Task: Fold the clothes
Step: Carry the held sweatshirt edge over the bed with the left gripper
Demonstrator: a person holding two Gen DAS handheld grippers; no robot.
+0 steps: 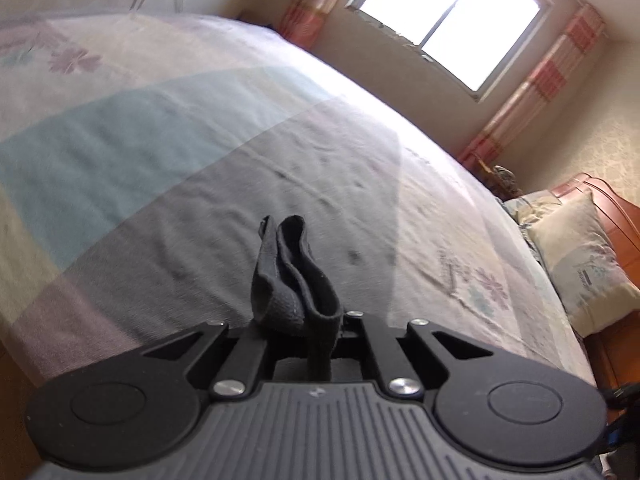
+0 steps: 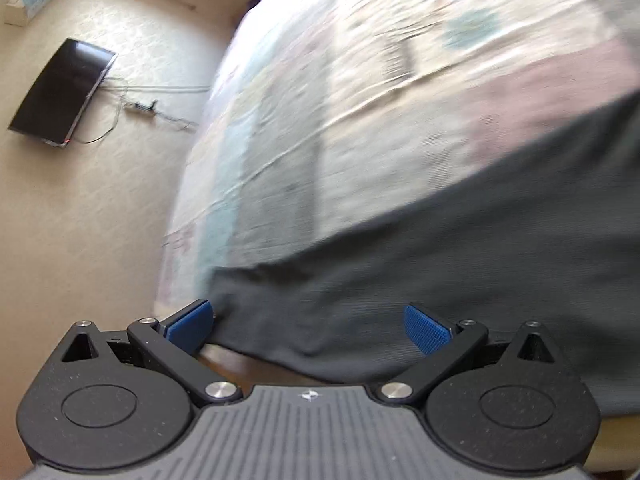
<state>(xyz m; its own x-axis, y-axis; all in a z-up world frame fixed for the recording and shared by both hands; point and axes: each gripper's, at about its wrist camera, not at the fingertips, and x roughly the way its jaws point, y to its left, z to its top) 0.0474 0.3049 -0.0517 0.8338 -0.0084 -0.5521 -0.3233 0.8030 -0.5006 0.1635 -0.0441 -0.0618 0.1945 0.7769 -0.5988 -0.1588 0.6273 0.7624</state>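
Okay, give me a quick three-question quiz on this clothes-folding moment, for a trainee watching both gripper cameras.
1. True or false: the left gripper is shut on a bunched piece of dark fabric.
2. The right gripper is: A) shut on the dark garment, B) open, with the garment's edge between its blue pads, C) holding a pillow.
3. Fill in: the garment lies on a patterned ____.

Key: 1 true; 2 B; 3 bedspread.
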